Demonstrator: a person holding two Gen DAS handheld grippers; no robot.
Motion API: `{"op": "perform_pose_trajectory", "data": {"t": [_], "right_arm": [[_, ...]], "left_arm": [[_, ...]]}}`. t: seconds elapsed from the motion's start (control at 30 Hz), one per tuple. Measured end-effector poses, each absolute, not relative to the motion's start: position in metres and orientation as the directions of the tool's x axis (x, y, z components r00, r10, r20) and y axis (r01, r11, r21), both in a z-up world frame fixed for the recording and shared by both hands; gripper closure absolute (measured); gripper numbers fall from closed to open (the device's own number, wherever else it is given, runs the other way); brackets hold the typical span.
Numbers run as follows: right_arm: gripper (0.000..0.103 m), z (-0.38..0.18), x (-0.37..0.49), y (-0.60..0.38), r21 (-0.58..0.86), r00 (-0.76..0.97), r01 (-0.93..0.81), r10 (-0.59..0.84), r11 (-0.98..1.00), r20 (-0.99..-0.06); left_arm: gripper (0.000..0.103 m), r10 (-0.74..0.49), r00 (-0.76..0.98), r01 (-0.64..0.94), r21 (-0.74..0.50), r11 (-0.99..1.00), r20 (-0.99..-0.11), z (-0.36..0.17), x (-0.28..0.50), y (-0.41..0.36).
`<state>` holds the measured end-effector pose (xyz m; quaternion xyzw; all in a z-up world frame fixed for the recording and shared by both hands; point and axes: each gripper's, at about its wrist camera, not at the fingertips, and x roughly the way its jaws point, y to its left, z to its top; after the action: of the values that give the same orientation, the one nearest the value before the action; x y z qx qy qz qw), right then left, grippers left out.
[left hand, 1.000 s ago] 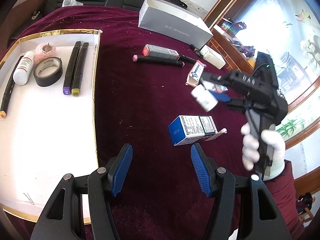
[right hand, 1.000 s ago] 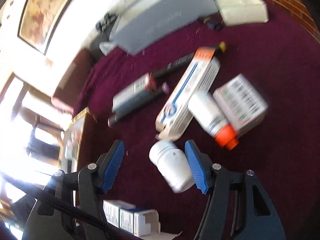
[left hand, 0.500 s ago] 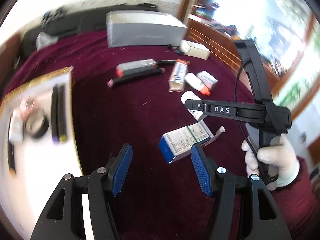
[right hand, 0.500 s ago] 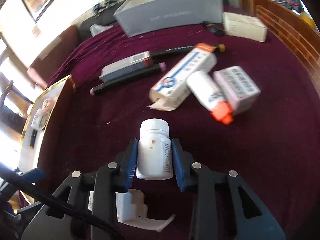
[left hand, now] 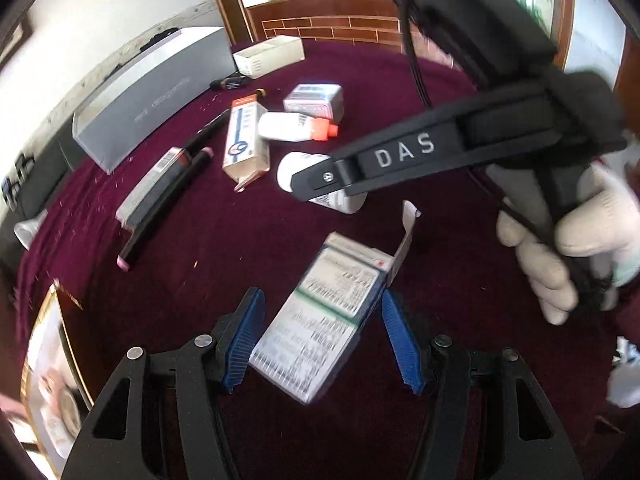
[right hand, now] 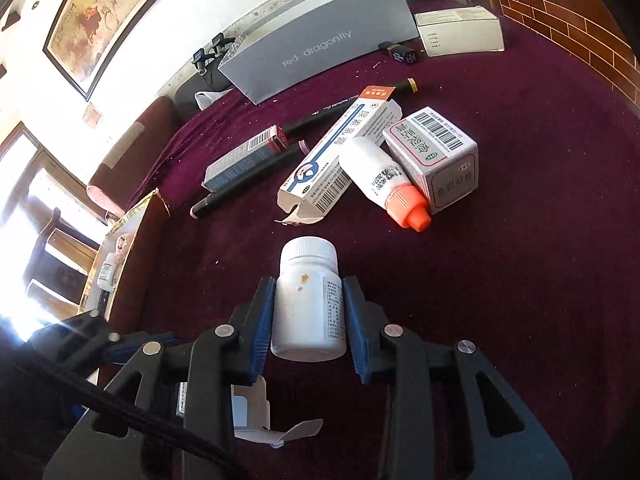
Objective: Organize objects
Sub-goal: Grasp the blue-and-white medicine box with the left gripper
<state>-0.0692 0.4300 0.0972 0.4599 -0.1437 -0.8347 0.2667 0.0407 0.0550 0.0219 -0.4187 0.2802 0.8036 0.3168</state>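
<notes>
Two claws work over the maroon-covered desk (right hand: 540, 240). Right claw (right hand: 308, 316) has just been closing and now grips a white pill bottle (right hand: 308, 304) by its sides, blue pads pressed against the body, cap pointing away from the camera; in the left wrist view the same bottle (left hand: 344, 202) shows only partly behind that claw's black arm, which a white-gloved hand (left hand: 568, 248) holds. Left claw (left hand: 320, 344) stands wide, and a printed medicine box (left hand: 328, 320) with an open end flap lies tilted between its blue pads; whether either pad touches the box I cannot tell.

Counted beyond the held bottle: one long orange-and-white tube carton (right hand: 340, 160) with its flap open, one white bottle with an orange cap (right hand: 384, 180) lying on its side against that carton, one squat pink-and-white barcode box (right hand: 436, 156) touching the orange-capped bottle, one slim grey box with a red end (right hand: 244, 156), and two dark markers, one with a pink tip (right hand: 244, 184) beside the grey box, one with a yellow tip (right hand: 352, 104) running behind the carton. Farther back lie one big grey shoebox (right hand: 320, 48), one cream box (right hand: 460, 32) and a small dark object (right hand: 402, 54) between them.

At the left edge, a gold-rimmed white tray (right hand: 132, 232) sits well apart from the cluster. Nothing lies between the held bottle and the cluster ahead.
</notes>
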Motion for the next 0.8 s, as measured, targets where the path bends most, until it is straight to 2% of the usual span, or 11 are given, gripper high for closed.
{"op": "perform_pose_trajectory", "data": {"t": [0.13,0.17,0.2,0.27,0.43,0.5,0.6,0.7,0.77,0.8], "right_arm": [[0.072,0.096,-0.068,0.434,0.506,-0.427,0.310,-0.593,-0.805,-0.683],[0.072,0.096,-0.068,0.435,0.510,-0.426,0.309,-0.596,-0.803,-0.681],[0.072,0.096,-0.068,0.436,0.512,-0.425,0.308,-0.598,-0.802,-0.680],[0.072,0.096,-0.068,0.437,0.518,-0.423,0.307,-0.602,-0.798,-0.678],[0.072,0.095,-0.069,0.437,0.524,-0.421,0.306,-0.607,-0.795,-0.674],[0.072,0.095,-0.069,0.439,0.531,-0.419,0.304,-0.611,-0.791,-0.671],[0.072,0.094,-0.070,0.442,0.551,-0.414,0.298,-0.625,-0.780,-0.662],[0.072,0.092,-0.071,0.444,0.569,-0.409,0.292,-0.639,-0.768,-0.652],[0.072,0.092,-0.071,0.444,0.571,-0.410,0.293,-0.640,-0.767,-0.650],[0.072,0.093,-0.071,0.444,0.568,-0.411,0.294,-0.638,-0.768,-0.651]], "left_arm": [[0.050,0.247,-0.447,-0.709,0.171,-0.684,-0.860,0.014,0.035,0.067],[0.058,0.254,-0.426,-0.696,0.134,-0.706,-0.868,0.014,0.032,0.065],[0.074,0.270,-0.404,-0.686,0.094,-0.721,-0.874,0.015,0.032,0.062],[0.074,0.281,-0.382,-0.662,0.048,-0.748,-0.880,0.015,0.033,0.056],[0.073,0.282,-0.406,-0.613,0.030,-0.790,-0.870,0.012,0.039,0.055],[0.066,0.288,-0.424,-0.590,0.021,-0.807,-0.859,0.011,0.039,0.056],[0.063,0.289,-0.451,-0.556,0.013,-0.831,-0.844,0.011,0.042,0.054],[0.064,0.294,-0.458,-0.530,-0.008,-0.848,-0.839,0.012,0.045,0.048],[0.074,0.317,-0.450,-0.515,-0.047,-0.856,-0.835,0.016,0.050,0.039],[0.074,0.324,-0.450,-0.505,-0.063,-0.861,-0.832,0.019,0.052,0.034]]}}
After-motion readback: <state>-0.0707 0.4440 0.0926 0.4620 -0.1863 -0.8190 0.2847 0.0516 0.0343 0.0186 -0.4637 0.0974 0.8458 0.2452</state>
